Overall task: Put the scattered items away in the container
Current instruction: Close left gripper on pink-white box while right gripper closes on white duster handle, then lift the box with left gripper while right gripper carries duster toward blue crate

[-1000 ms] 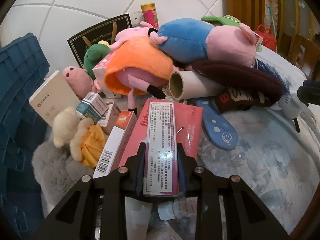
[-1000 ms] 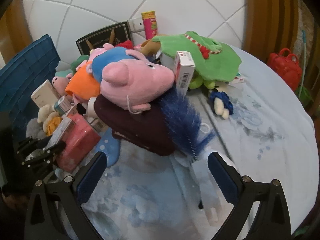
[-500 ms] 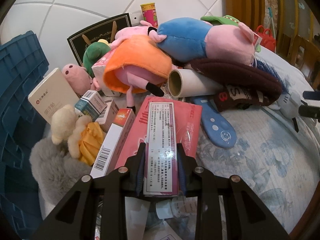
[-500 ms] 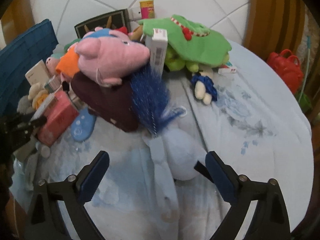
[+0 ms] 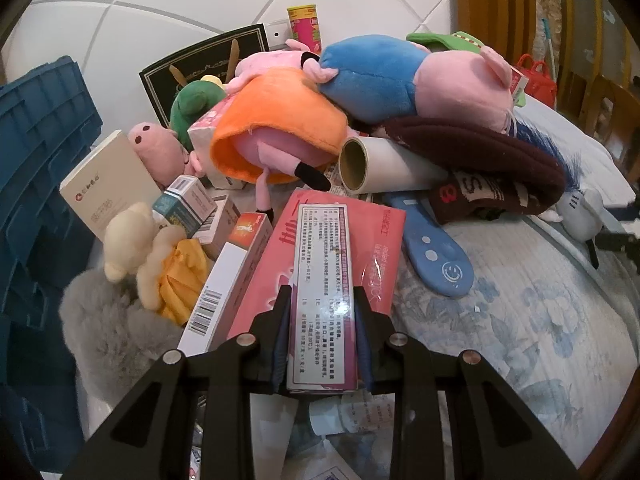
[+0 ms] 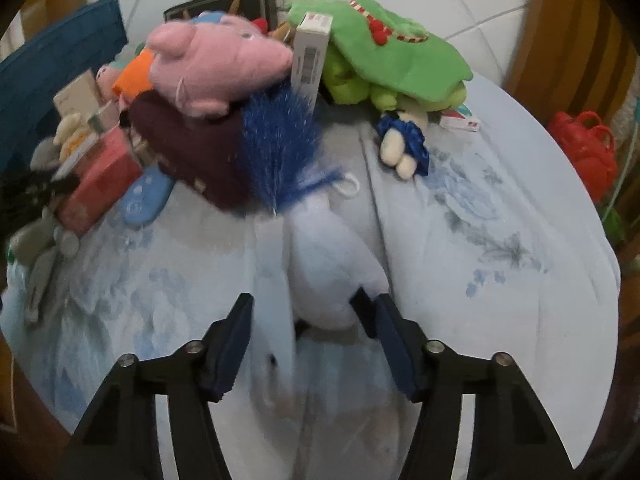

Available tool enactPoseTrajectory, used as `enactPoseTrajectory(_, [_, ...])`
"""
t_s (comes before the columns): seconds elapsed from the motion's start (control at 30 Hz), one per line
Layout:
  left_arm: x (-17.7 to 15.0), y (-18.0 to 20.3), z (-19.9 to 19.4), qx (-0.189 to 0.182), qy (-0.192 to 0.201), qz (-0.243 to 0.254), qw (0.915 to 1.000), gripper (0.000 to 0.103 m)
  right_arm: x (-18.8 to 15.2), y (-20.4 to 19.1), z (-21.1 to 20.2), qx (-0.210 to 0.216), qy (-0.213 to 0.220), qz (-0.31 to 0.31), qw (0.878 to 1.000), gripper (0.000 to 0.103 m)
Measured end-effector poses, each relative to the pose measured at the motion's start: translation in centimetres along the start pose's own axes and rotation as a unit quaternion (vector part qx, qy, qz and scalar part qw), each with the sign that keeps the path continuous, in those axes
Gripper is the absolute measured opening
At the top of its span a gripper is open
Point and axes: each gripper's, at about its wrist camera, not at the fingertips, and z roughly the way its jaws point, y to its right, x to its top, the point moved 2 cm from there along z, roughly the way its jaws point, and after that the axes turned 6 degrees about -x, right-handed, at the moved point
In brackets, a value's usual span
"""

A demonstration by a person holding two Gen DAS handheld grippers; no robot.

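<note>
My left gripper [image 5: 322,308] is shut on a long purple and white printed box [image 5: 323,288], held just above a pink tissue pack [image 5: 376,240]. The blue crate [image 5: 36,184] stands at the left edge; it also shows in the right wrist view [image 6: 60,64]. My right gripper [image 6: 312,312] is open, its jaws on either side of a white plush toy with a blue tinsel tail [image 6: 328,264] that lies on the blue floral cloth [image 6: 500,260]. I cannot tell whether the pads touch the plush.
A heap lies behind: pink pig plush [image 6: 216,64], orange plush [image 5: 276,124], maroon hat [image 5: 492,164], paper roll [image 5: 384,164], blue slipper sole [image 5: 436,252], several small boxes [image 5: 228,280], green plush [image 6: 392,60], grey fur [image 5: 108,328]. A red bag [image 6: 584,152] sits at far right.
My right gripper has moved forward and down over the white plush, and its jaws have narrowed around it. The left gripper still holds the box, almost still.
</note>
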Motion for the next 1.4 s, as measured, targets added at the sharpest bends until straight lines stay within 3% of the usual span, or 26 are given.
enactPoseTrajectory(0.07, [0.0, 0.0, 0.0, 0.001, 0.0, 0.0, 1.0, 0.028, -0.9, -0.2, 0.9, -0.013, -0.025, -0.011, 1.0, 0.016])
enactPoseTrajectory(0.1, [0.0, 0.1, 0.0, 0.001, 0.0, -0.001, 1.0, 0.028, -1.2, -0.3, 1.3, -0.002, -0.037, -0.004, 0.999, 0.016])
enactPoseTrajectory(0.23, [-0.1, 0.1, -0.1, 0.002, -0.001, -0.001, 1.0, 0.028, -1.2, -1.3, -0.2, 0.019, 0.002, 0.009, 1.0, 0.015])
enactPoseTrajectory(0.5, [-0.3, 0.0, -0.3, 0.001, -0.001, -0.001, 1.0, 0.028, -0.5, -1.7, -4.8, 0.061, 0.037, 0.039, 0.997, 0.015])
enactPoseTrajectory(0.6, [-0.3, 0.0, -0.4, 0.0, -0.002, -0.001, 1.0, 0.028, -0.9, -2.2, -5.3, 0.064, 0.031, 0.04, 0.997, 0.015])
enactPoseTrajectory(0.77, [-0.4, 0.0, -0.5, -0.002, -0.001, 0.001, 1.0, 0.028, -3.7, -2.5, -4.0, 0.061, -0.024, 0.042, 0.997, 0.015])
enactPoseTrajectory(0.83, [-0.4, 0.0, -0.5, -0.002, -0.001, 0.002, 1.0, 0.028, -4.2, -2.1, -2.8, 0.038, -0.039, 0.038, 0.998, 0.02])
enactPoseTrajectory(0.87, [-0.5, 0.0, -0.5, -0.002, -0.002, 0.003, 1.0, 0.028, -4.1, -1.8, -2.5, 0.026, -0.042, 0.038, 0.998, 0.034])
enactPoseTrajectory(0.93, [-0.5, 0.0, -0.5, -0.002, -0.001, 0.005, 1.0, 0.028, -3.4, -1.3, -2.9, 0.015, -0.027, 0.037, 0.999, 0.052])
enactPoseTrajectory(1.03, [-0.5, 0.0, -0.5, -0.003, -0.001, 0.003, 1.0, 0.028, -1.6, -0.9, -3.7, 0.032, 0.009, 0.033, 0.999, 0.065])
enactPoseTrajectory(1.1, [-0.9, 0.2, -0.7, -0.002, -0.001, 0.002, 1.0, 0.028, -0.4, -0.9, -2.5, 0.05, 0.001, 0.034, 0.998, 0.065])
enactPoseTrajectory(1.27, [-1.2, 0.4, -1.0, -0.001, 0.0, 0.003, 1.0, 0.028, 0.6, -1.4, -1.3, 0.072, -0.009, 0.048, 0.996, 0.023])
enactPoseTrajectory(1.33, [-1.2, 0.4, -1.0, 0.0, 0.002, 0.004, 1.0, 0.028, 1.0, -1.6, -0.8, 0.081, -0.013, 0.054, 0.995, 0.015])
enactPoseTrajectory(1.4, [-1.1, 0.4, -1.1, 0.001, 0.004, 0.005, 1.0, 0.028, 1.5, -1.8, -0.3, 0.09, -0.017, 0.06, 0.994, 0.015])
